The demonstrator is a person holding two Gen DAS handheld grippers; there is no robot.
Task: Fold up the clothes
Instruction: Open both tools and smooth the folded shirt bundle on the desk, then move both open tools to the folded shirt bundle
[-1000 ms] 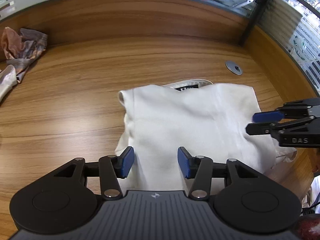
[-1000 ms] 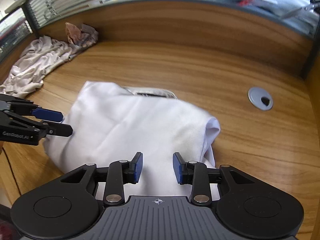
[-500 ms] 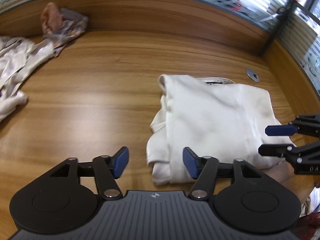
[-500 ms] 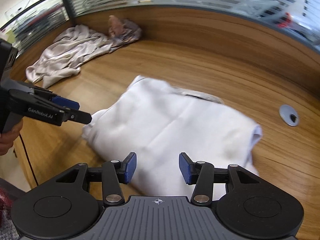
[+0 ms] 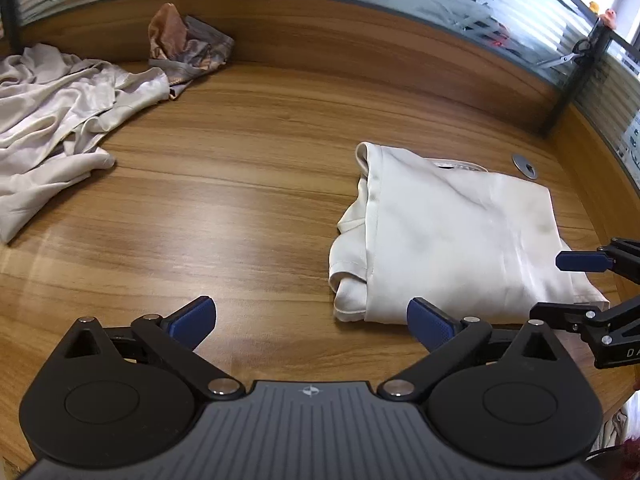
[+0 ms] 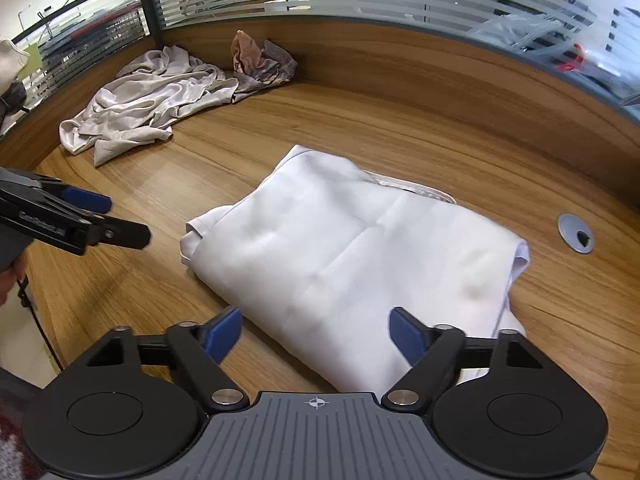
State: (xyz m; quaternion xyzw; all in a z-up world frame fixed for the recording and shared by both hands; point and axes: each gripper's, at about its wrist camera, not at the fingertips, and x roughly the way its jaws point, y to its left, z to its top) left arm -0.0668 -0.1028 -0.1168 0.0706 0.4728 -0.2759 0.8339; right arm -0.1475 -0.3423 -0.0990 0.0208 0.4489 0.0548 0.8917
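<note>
Surface [image 5: 248, 184]: wooden, with glass partition behind.
White garment [image 6: 352, 256]: folded, lying flat.
Left gripper [image 5: 310, 322]: fingers just spread, grasping nothing.
Right gripper [image 6: 316, 332]: fingers just spread, above the garment, released.

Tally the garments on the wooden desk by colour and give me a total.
White, folded garment: 1
Pale beige, crumpled satin garment: 1
Brown and grey patterned, crumpled garment: 1
Total: 3
</note>
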